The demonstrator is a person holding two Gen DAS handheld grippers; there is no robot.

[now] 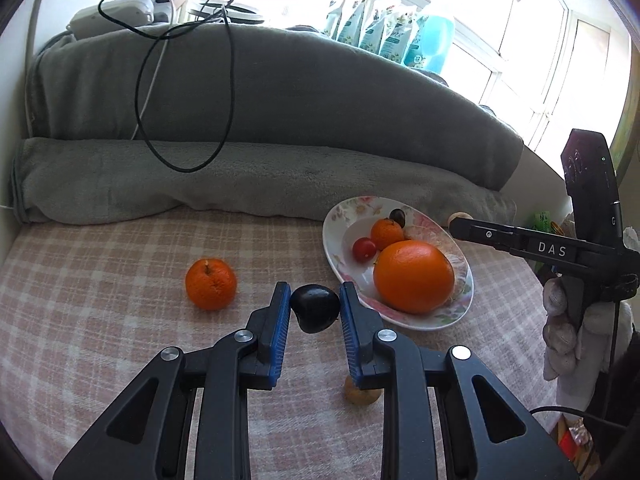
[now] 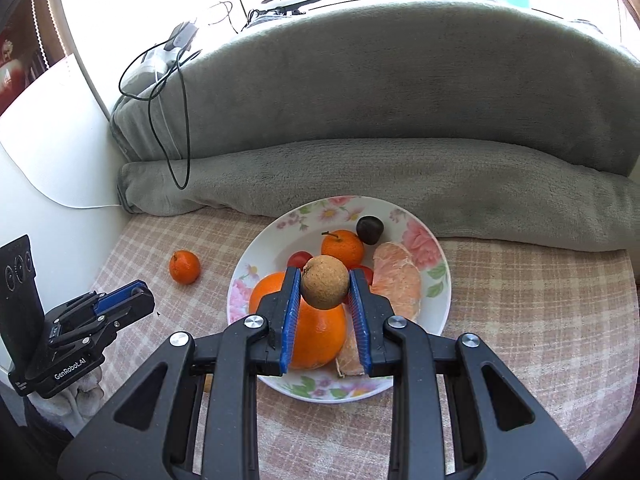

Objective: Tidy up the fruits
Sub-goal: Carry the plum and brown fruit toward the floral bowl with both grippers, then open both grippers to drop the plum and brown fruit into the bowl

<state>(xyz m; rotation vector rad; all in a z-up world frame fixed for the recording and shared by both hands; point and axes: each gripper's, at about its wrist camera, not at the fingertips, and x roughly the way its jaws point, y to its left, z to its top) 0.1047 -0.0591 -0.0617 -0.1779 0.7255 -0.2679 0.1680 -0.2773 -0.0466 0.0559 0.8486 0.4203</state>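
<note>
My left gripper (image 1: 315, 307) is shut on a dark plum (image 1: 315, 307), held above the checked cloth just left of the floral plate (image 1: 334, 236). My right gripper (image 2: 325, 288) is shut on a small brown round fruit (image 2: 325, 288), held above the plate (image 2: 434, 258). The plate holds a large orange (image 2: 318, 336), a mandarin (image 2: 342, 246), a dark plum (image 2: 369, 230), cherry tomatoes (image 2: 300, 258) and peeled pomelo pieces (image 2: 397, 280). A loose mandarin (image 1: 211, 284) lies on the cloth left of the plate. A small brown fruit (image 1: 362, 394) lies under the left gripper.
A grey blanket roll (image 1: 240, 176) runs along the back of the checked cloth (image 1: 100, 300). A black cable (image 1: 184, 92) hangs over it. A white wall (image 2: 52, 176) stands at the left. Bottles (image 1: 400, 28) line the window sill.
</note>
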